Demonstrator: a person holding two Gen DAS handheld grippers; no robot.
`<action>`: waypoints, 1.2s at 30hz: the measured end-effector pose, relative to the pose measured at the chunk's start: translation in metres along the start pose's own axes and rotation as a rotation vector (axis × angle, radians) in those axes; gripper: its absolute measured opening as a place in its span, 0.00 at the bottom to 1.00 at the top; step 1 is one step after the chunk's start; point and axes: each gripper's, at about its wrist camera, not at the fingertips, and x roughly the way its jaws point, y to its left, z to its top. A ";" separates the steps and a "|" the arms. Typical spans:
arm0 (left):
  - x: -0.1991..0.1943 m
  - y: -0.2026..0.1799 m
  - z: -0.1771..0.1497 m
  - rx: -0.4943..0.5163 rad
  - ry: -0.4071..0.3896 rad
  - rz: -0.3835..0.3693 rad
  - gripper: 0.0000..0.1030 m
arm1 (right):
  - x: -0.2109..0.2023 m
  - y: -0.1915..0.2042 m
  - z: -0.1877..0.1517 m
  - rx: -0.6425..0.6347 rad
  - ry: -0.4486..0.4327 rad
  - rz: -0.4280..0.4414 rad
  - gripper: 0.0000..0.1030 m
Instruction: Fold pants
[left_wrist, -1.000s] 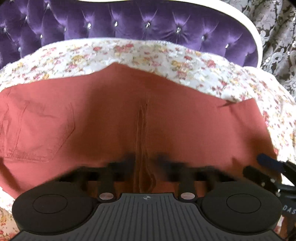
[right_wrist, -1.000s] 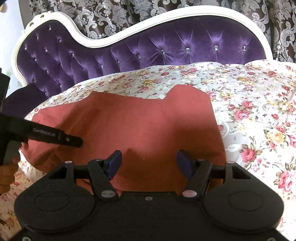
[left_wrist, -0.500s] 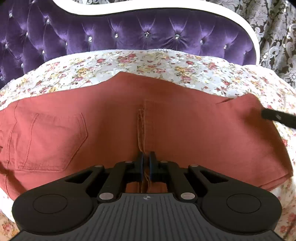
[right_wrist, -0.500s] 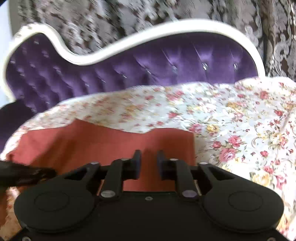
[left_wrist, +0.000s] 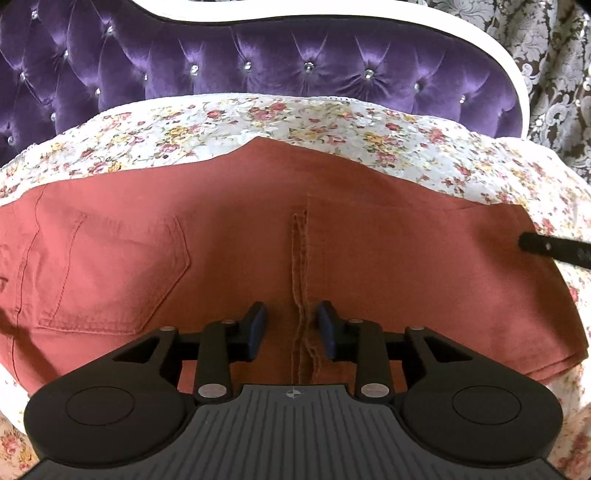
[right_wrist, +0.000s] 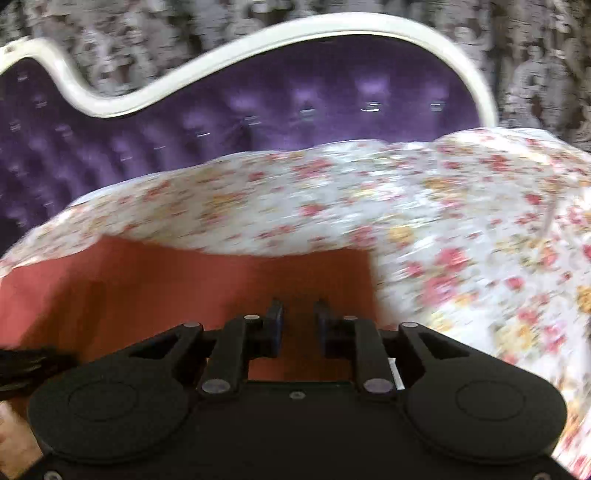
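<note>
Rust-red pants (left_wrist: 236, 236) lie folded flat on the floral sheet, back pocket (left_wrist: 110, 266) at the left, centre seam (left_wrist: 300, 258) running toward me. My left gripper (left_wrist: 291, 325) is open, its fingers either side of the seam at the near edge, holding nothing. In the right wrist view, which is motion-blurred, the pants (right_wrist: 184, 288) show their right end; my right gripper (right_wrist: 298, 321) sits over that end with a small gap between its fingers and nothing seen between them. A right gripper finger (left_wrist: 554, 249) shows at the pants' right end.
A floral sheet (left_wrist: 295, 122) covers the seat around the pants. A purple tufted backrest (left_wrist: 258, 62) with a white frame (right_wrist: 258, 51) stands behind. Patterned curtains (left_wrist: 554, 74) hang at the far right. A bit of hand (right_wrist: 14, 435) shows at the lower left.
My left gripper went from shut at the seam to open. My right gripper has drawn back toward the pants' right end and its fingers have parted a little; its view is now blurred.
</note>
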 end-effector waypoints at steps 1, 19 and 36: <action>0.000 -0.003 0.000 0.014 0.000 0.009 0.34 | -0.004 0.009 -0.005 -0.012 0.001 0.018 0.31; 0.000 0.001 -0.002 0.015 -0.015 0.086 0.67 | 0.001 0.094 -0.061 -0.233 0.065 0.031 0.77; -0.064 0.180 0.014 -0.314 -0.090 0.248 0.66 | -0.005 0.091 -0.069 -0.246 0.039 0.046 0.77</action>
